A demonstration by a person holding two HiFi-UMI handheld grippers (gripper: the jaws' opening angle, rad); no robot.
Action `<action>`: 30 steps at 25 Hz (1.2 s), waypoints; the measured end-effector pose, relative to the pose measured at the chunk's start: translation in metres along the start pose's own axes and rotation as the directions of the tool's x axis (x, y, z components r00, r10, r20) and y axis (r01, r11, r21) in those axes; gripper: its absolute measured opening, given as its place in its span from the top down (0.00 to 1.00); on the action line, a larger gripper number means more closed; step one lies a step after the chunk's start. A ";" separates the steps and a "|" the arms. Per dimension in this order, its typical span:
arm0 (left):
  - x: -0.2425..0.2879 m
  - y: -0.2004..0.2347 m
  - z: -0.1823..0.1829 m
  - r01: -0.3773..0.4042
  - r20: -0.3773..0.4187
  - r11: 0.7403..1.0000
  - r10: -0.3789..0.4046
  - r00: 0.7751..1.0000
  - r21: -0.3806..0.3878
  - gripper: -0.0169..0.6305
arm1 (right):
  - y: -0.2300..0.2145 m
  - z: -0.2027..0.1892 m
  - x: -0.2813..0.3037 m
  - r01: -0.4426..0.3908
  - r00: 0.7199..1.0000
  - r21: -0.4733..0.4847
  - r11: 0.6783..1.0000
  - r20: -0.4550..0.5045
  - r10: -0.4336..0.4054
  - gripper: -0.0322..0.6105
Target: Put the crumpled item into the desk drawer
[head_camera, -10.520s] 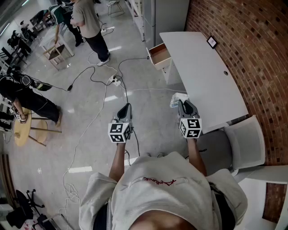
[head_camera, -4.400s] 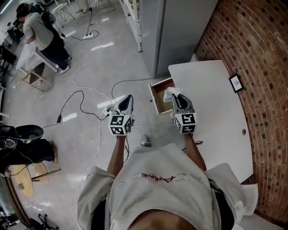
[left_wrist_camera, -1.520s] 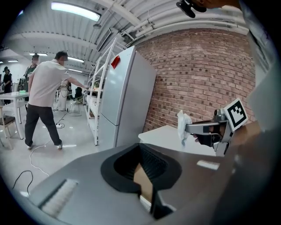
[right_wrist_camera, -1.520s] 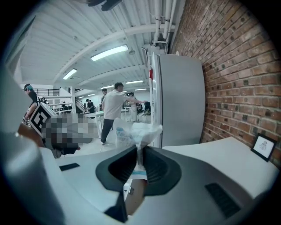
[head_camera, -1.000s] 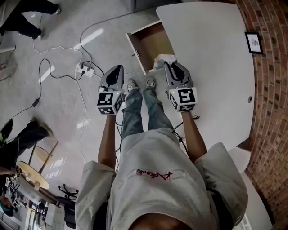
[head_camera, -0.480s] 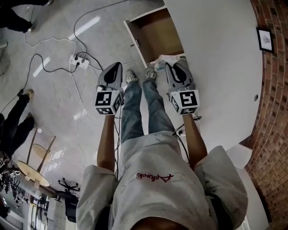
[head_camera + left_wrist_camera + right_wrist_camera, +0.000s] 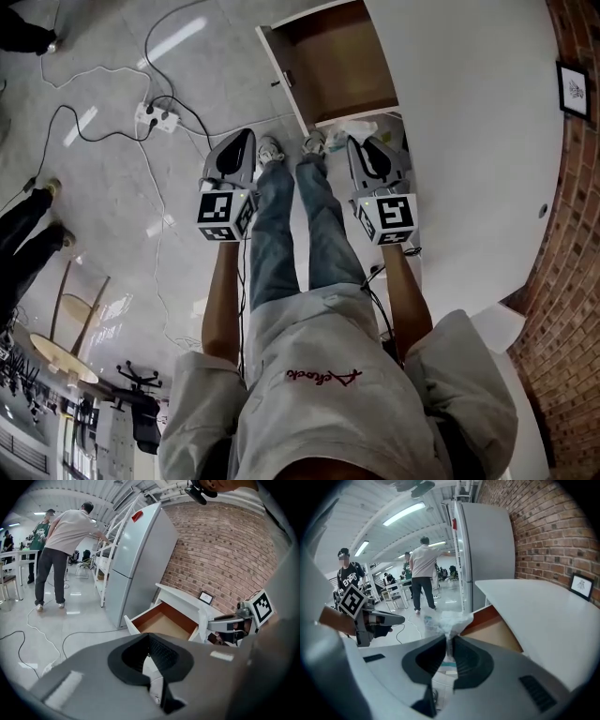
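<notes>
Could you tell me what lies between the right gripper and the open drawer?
Only the crumpled item, pinched in the right gripper, jutting toward the drawer; the head view shows it.

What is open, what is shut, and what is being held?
drawer: open, nothing seen inside.
crumpled item: pinched in the right gripper, not yet in the drawer.
right gripper: shut on the crumpled item.
left gripper: shut, empty.
fridge: doors shut.
</notes>
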State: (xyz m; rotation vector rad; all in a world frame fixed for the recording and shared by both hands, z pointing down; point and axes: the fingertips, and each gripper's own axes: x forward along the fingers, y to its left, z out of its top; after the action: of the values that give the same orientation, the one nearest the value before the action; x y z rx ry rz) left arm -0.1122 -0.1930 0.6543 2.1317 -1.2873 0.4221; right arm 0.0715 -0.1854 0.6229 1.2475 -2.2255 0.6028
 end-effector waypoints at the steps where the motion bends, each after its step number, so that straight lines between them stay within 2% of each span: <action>1: 0.002 0.001 -0.004 -0.003 -0.005 1.000 0.003 1.000 -0.005 0.96 | -0.001 -0.006 0.001 0.000 1.000 0.003 1.000 -0.009 0.000 0.87; 8: 0.011 0.009 -0.024 -0.004 -0.031 1.000 0.003 1.000 -0.007 0.96 | -0.001 -0.034 0.012 -0.018 0.998 0.007 1.000 -0.053 0.019 0.87; 15: 0.025 0.008 -0.035 0.000 -0.024 1.000 0.000 1.000 -0.020 0.96 | 0.000 -0.047 0.031 -0.033 0.997 0.010 0.999 -0.072 0.034 0.87; 19: 0.034 0.006 -0.040 0.013 -0.020 1.000 -0.013 1.000 -0.012 0.96 | -0.008 -0.043 0.049 -0.025 0.998 -0.002 1.000 -0.059 0.025 0.87; 25: 0.040 0.004 -0.047 0.022 -0.051 0.999 -0.024 0.998 -0.039 0.96 | -0.015 -0.026 0.081 -0.031 0.999 -0.045 0.998 -0.034 0.030 0.87; 30: 0.043 0.013 -0.045 0.027 -0.020 0.999 -0.028 0.999 -0.020 0.96 | -0.020 -0.007 0.109 -0.022 1.000 -0.069 0.997 0.000 0.022 0.87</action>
State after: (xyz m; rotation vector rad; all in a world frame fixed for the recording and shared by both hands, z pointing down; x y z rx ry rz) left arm -0.1013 -0.1978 0.7163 2.1214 -1.2448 0.4167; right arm 0.0419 -0.2599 0.6990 1.1899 -2.2441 0.5292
